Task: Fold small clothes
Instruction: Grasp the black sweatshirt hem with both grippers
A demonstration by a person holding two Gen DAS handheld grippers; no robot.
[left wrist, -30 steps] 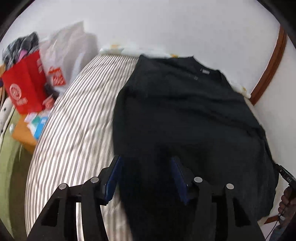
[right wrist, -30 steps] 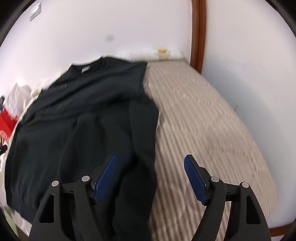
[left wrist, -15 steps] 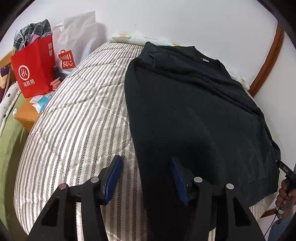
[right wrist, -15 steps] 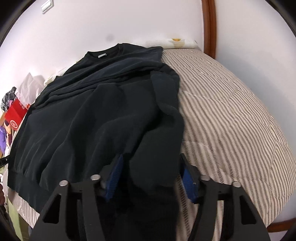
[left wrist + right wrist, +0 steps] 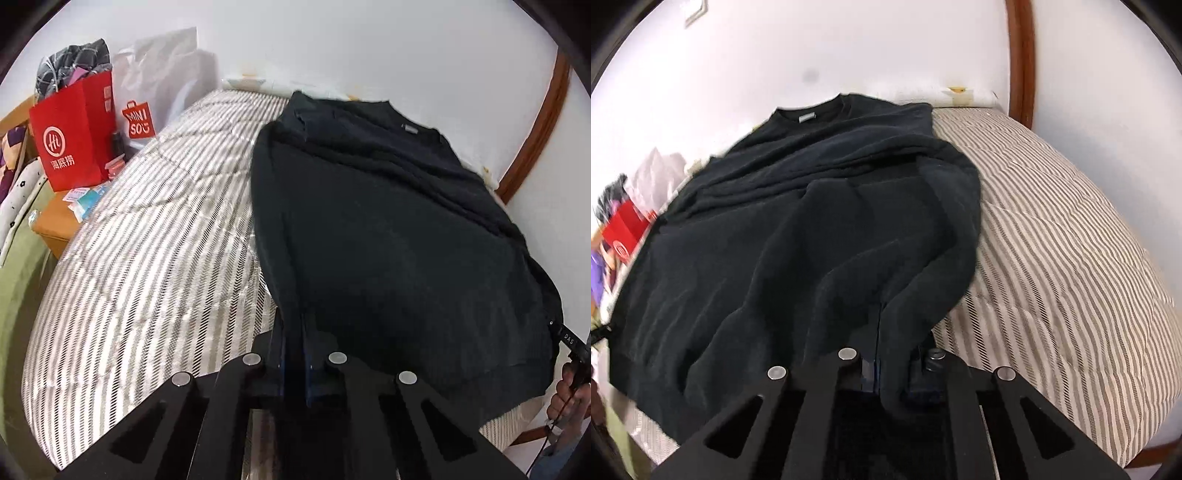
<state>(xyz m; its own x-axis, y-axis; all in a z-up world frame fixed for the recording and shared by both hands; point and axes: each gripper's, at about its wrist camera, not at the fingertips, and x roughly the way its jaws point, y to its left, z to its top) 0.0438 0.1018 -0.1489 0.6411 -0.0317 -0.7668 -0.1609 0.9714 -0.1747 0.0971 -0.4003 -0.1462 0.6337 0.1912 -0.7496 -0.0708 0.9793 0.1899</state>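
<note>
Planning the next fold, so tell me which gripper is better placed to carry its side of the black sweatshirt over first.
Right, marginally. The right gripper is shut on the bunched, already loose side of the black sweatshirt; the left gripper is shut on a flat edge. Both hold cloth over the striped mattress.

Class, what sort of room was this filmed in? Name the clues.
Probably a bedroom: a striped mattress with a black sweater spread on it, and shopping bags on a bedside table.

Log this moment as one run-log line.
stage: grasp | left gripper: shut on black sweatshirt near edge | right gripper: shut on sweatshirt | surface: striped bed | fold: not yet
</note>
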